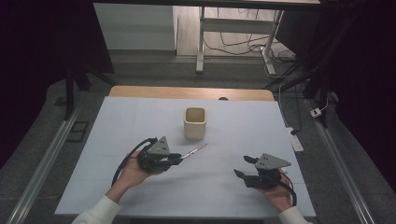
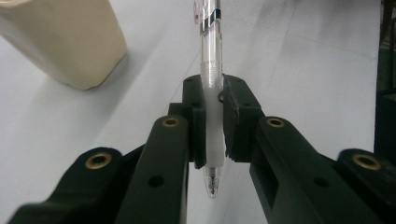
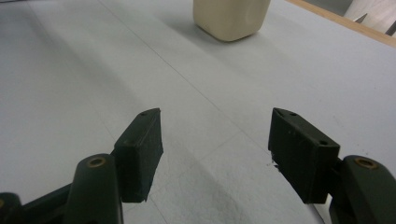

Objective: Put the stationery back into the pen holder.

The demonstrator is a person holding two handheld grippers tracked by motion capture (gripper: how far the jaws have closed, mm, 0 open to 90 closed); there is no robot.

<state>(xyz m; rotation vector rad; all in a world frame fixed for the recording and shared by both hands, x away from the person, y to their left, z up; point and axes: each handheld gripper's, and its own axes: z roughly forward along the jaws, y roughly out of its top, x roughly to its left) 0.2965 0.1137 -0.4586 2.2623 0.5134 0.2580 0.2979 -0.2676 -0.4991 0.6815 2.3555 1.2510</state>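
Observation:
A clear plastic pen (image 2: 211, 70) with a pink cap end is clamped between the jaws of my left gripper (image 2: 214, 121), its writing tip pointing back toward the camera. In the high view the pen (image 1: 194, 151) sticks out to the right of the left gripper (image 1: 177, 159), low over the white table. A cream square cup (image 1: 194, 122) stands upright just beyond it; the left gripper view has the cup (image 2: 60, 37) at upper left. My right gripper (image 1: 245, 166) rests at the front right, open, nothing between its jaws (image 3: 215, 144). The cup (image 3: 231, 16) is far ahead of it.
The white table sheet (image 1: 140, 116) ends at a wooden strip (image 1: 191, 92) at the back. Metal rails (image 1: 46, 158) run along both sides. A white power strip (image 1: 296, 140) lies off the right edge, with a desk frame and cables behind.

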